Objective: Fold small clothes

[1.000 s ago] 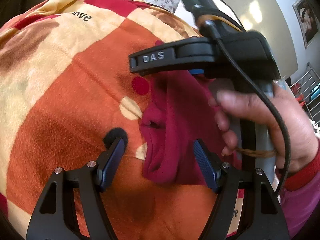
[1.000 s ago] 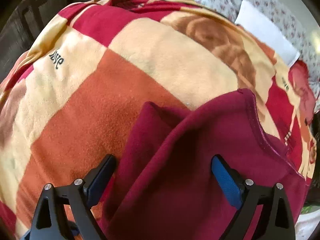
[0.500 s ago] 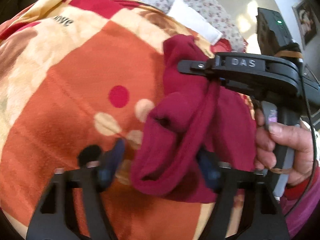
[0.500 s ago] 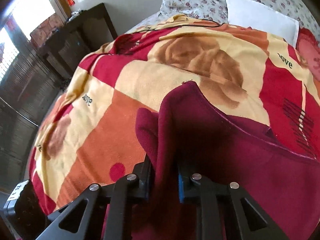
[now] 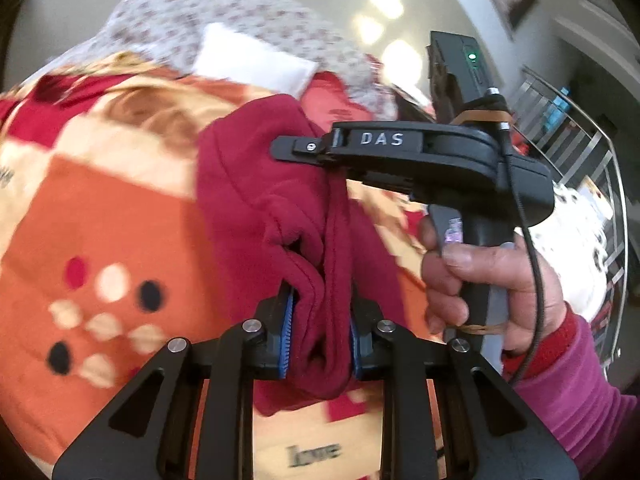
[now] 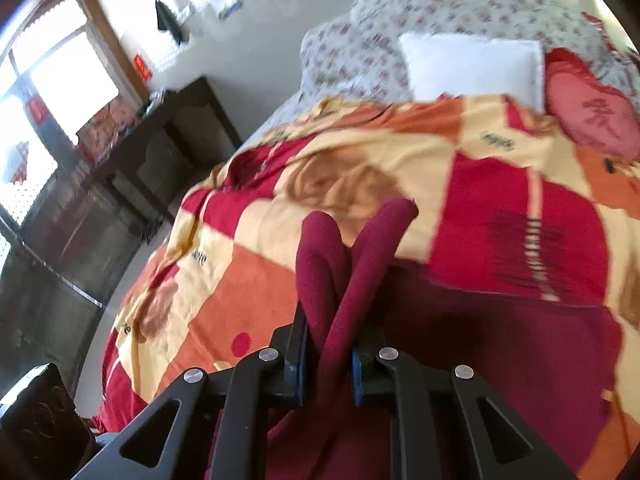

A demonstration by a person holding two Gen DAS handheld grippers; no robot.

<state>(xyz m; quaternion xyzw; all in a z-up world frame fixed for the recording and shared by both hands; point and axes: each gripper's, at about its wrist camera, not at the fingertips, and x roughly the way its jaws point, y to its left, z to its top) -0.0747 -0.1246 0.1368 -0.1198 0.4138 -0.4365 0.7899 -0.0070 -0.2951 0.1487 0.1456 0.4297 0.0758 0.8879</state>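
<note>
Maroon fleece garment, small and soft, bunched into folds and lifted above a plush blanket patterned in orange, cream and red blocks. Left gripper, black with blue pads, at 6 o'clock in the left wrist view, jaws just closed further, now clamped on a thick fold of the maroon fabric, cloth bulging above and below the pads. Right gripper, same build, at 6 o'clock in the right wrist view, jaws also just closed, pinching two rolled edges of the garment that stick up in a V toward 12 o'clock. Seen from the left wrist view, the right gripper's black body marked "DAS" at 2 o'clock, its tip meeting the top of the garment, gripped by a bare hand at 3 o'clock with a magenta sleeve at 4 o'clock. White pillow and floral bedding at 12 o'clock beyond the blanket. Dark wooden cabinet at 10 o'clock in the right wrist view, bright window beside it.
</note>
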